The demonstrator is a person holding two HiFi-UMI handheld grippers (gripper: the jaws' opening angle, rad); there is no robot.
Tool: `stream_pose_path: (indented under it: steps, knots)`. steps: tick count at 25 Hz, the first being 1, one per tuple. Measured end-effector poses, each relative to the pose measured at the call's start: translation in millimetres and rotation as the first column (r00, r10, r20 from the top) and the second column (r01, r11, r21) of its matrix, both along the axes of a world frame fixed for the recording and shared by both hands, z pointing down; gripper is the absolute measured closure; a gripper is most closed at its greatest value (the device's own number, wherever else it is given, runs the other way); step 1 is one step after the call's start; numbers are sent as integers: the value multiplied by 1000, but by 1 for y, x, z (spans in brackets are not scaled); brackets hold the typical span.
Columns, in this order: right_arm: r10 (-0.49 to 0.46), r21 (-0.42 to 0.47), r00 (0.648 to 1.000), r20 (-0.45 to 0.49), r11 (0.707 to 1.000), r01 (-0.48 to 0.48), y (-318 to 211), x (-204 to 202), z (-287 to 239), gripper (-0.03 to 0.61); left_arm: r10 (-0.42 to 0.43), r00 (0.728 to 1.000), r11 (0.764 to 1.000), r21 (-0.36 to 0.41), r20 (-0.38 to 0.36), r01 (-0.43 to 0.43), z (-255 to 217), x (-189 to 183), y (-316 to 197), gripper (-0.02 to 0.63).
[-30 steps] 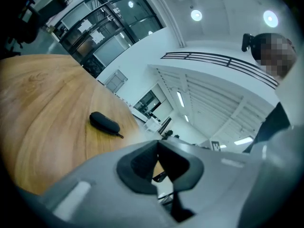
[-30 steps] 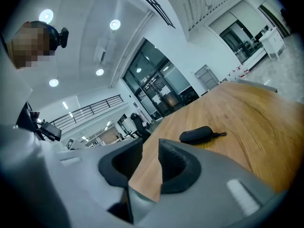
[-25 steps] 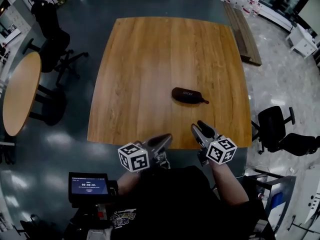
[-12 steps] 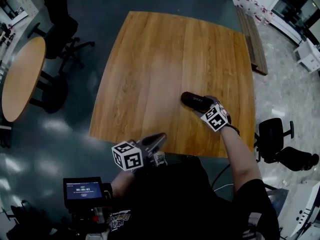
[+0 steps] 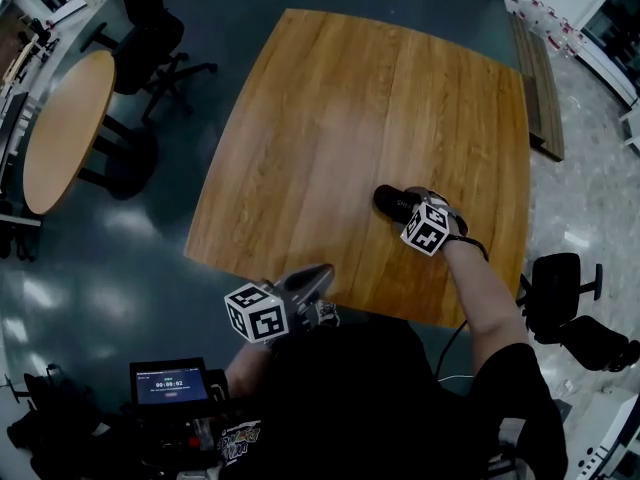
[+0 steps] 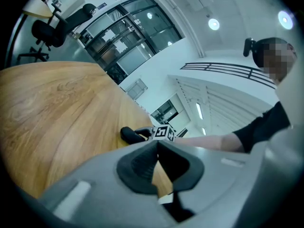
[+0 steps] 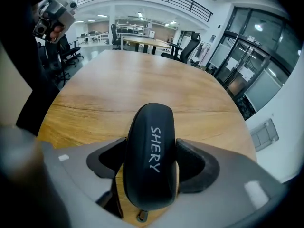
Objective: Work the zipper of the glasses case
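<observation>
One word can be read: "SHERY", in white capitals along the top of the glasses case (image 7: 151,158). Its shell is black, smooth and matt, long with rounded ends, and a small zipper pull (image 7: 138,216) shows at the end nearest the right gripper's camera. The case lies flat on the worktop (image 5: 340,118), toward the right near corner and a little in from both edges.

The right gripper (image 5: 415,208) points steeply down over it. Its fingers have just been opening, and the case sits between them with the dark ribbed pads (image 7: 192,163) up against both long sides. The left gripper (image 6: 157,146) hangs roughly level at the near edge, well apart from the case, its fingers closed together on nothing. Each gripper carries a cube (image 5: 428,226) with black-and-white square markers.

The worktop is warm oak-coloured wood with long straight grain and rounded corners, and most of it spreads open beyond and to the left of the case. Glossy grey floor runs all round it. A round wooden table (image 5: 65,128) and black office chairs (image 5: 150,38) stand to the left, and another chair (image 5: 565,288) to the right.
</observation>
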State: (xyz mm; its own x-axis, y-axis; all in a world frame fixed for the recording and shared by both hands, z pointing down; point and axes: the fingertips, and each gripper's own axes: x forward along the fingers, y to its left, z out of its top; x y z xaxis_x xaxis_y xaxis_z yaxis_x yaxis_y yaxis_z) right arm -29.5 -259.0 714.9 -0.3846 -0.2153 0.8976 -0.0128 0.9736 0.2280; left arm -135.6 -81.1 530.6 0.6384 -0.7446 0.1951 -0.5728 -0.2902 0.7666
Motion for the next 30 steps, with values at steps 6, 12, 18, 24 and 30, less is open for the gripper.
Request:
stream_pose_path:
  steps: [6,12,18,24,30]
  knots:
    - [-90,78,993,71,993,84,2,-9,-21,265,-14,1000,1000,-2,7,14,0,7,-13,611]
    - [-399,335,915,63,872,358,29,-25,-95,265,48,990,998,20,131,-51,1,10,-48,610]
    - [-658,530,750,-61,615,583,77,-25,-167,267,283,905,949,43,316,-312,-18,24,-82,448]
    - [-747,571,629,-214,427,701,112,-13,-195,267,566,740,797,-11,364,-604,-38,82,-81,333]
    - [-785,581,563,-259,339,740,136,-15,-212,265,692,623,687,-68,365,-723,-36,122,-69,285]
